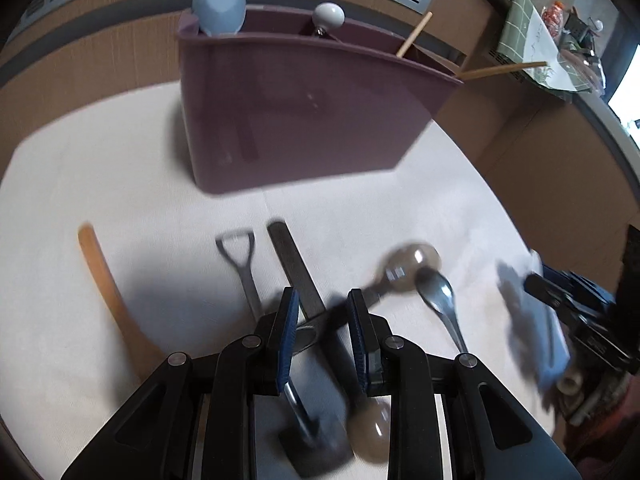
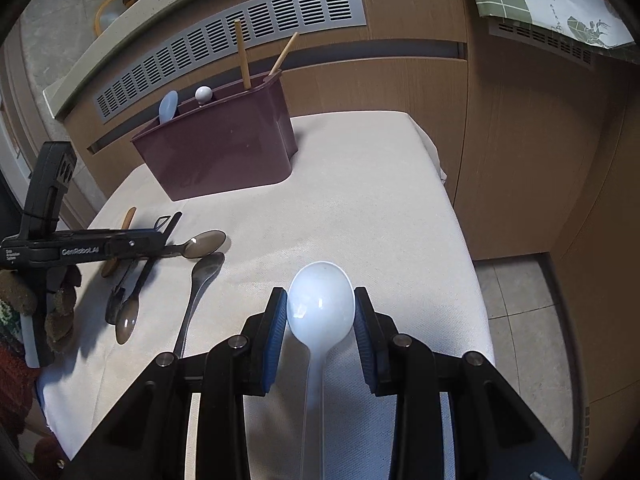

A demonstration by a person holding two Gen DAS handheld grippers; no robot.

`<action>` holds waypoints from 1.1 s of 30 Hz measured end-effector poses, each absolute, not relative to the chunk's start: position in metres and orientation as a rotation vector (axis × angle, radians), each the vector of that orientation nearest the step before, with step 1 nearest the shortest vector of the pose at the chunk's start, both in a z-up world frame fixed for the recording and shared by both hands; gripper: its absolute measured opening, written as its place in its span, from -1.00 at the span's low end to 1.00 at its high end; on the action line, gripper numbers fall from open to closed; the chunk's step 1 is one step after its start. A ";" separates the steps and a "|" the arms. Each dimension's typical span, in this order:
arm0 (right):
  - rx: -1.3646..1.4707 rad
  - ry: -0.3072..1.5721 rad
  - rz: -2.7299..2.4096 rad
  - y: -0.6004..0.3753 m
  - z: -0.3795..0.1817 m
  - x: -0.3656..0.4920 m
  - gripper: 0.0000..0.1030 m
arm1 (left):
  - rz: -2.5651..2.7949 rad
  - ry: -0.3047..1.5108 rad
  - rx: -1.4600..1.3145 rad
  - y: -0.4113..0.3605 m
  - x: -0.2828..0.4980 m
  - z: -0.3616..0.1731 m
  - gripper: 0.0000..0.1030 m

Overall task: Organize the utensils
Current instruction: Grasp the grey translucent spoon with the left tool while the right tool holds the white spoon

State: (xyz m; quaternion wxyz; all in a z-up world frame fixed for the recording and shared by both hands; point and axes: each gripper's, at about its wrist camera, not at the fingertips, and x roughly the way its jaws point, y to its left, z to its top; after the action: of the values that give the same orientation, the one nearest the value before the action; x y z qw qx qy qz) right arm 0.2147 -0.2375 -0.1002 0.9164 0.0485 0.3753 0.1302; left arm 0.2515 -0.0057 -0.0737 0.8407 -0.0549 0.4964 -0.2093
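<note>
My right gripper (image 2: 320, 320) is shut on the bowl of a white plastic spoon (image 2: 320, 300), one pad on each side, above the cream cloth. My left gripper (image 1: 321, 312) hangs open and low over a heap of utensils: a flat metal handle (image 1: 292, 264), a peeler (image 1: 240, 256), a brown translucent spoon (image 1: 412, 264), a steel spoon (image 1: 438, 292) and a wooden handle (image 1: 100, 272). Nothing is pinched between its pads. The maroon utensil holder (image 2: 216, 152) stands at the back with a blue spoon (image 2: 168, 106), a white-knobbed utensil (image 2: 203, 94) and chopsticks (image 2: 242, 56) in it.
The cream-covered table (image 2: 380, 200) ends at the right above a tiled floor (image 2: 520, 300). A wooden wall with a vent grille (image 2: 240, 40) runs behind the holder. A person's sleeve (image 2: 16, 380) is at the left edge.
</note>
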 end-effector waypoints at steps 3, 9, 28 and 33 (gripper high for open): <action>0.110 0.783 0.271 -0.237 -0.103 0.216 -0.40 | -0.485 1.080 -0.116 -0.007 0.234 -0.075 -0.49; 0.114 0.794 0.286 -0.233 -0.105 0.217 -0.40 | -0.591 1.077 0.018 -0.041 0.195 -0.070 -0.49; 0.097 0.814 0.297 -0.233 -0.111 0.214 -0.39 | -0.360 1.037 0.095 -0.095 0.274 -0.070 -0.48; 0.088 0.824 0.297 -0.230 -0.113 0.215 -0.38 | -0.367 1.040 0.112 -0.102 0.291 -0.069 -0.42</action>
State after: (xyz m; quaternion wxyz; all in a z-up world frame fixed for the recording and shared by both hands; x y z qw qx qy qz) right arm 0.2153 -0.2297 -0.1135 0.9047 0.0427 0.3988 0.1438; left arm 0.2906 -0.1016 -0.0690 0.8502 0.0530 0.4939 -0.1745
